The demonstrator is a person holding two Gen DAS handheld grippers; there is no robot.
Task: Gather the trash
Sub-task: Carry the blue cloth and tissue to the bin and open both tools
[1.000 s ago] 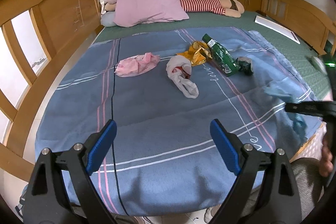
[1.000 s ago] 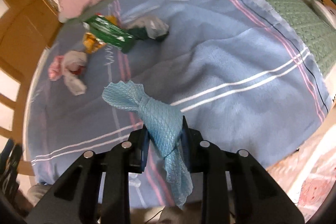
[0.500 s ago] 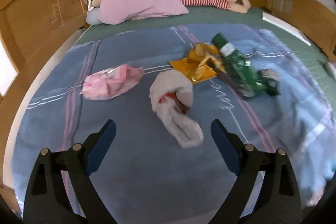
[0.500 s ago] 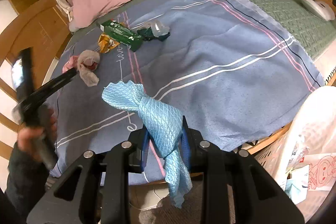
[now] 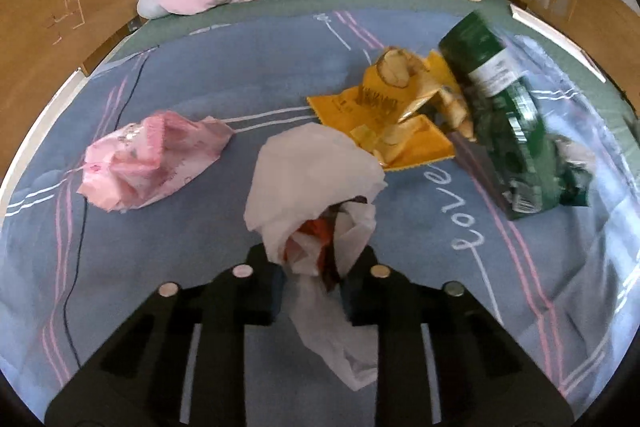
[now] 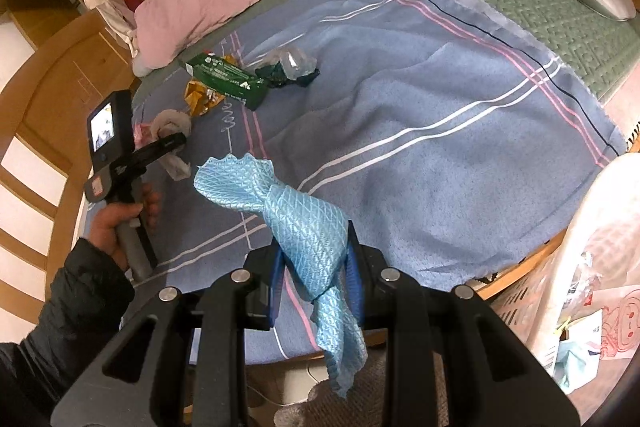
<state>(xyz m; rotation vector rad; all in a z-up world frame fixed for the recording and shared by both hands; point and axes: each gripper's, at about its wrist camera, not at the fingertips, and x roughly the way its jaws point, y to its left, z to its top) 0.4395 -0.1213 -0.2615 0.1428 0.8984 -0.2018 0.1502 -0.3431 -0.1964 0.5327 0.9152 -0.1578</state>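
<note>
left gripper (image 5: pixel 312 277) clamped on crumpled white plastic bag (image 5: pixel 316 183); right gripper (image 6: pixel 314 269) pinched on light blue waffle-weave cloth (image 6: pixel 308 227)

the left jaws have just closed on the thin, wrinkled bag (something red shows inside), low on the near middle of the soft blue striped blanket (image 5: pixel 168 267). to its left lies a crinkled pink bag (image 5: pixel 152 159); far right a glossy yellow snack wrapper (image 5: pixel 392 115) and a long green packet (image 5: pixel 508 123), labels unreadable. the blanket reads "love". both grippers point steeply down; a left hand (image 6: pixel 120 219) grips the handle.
</note>
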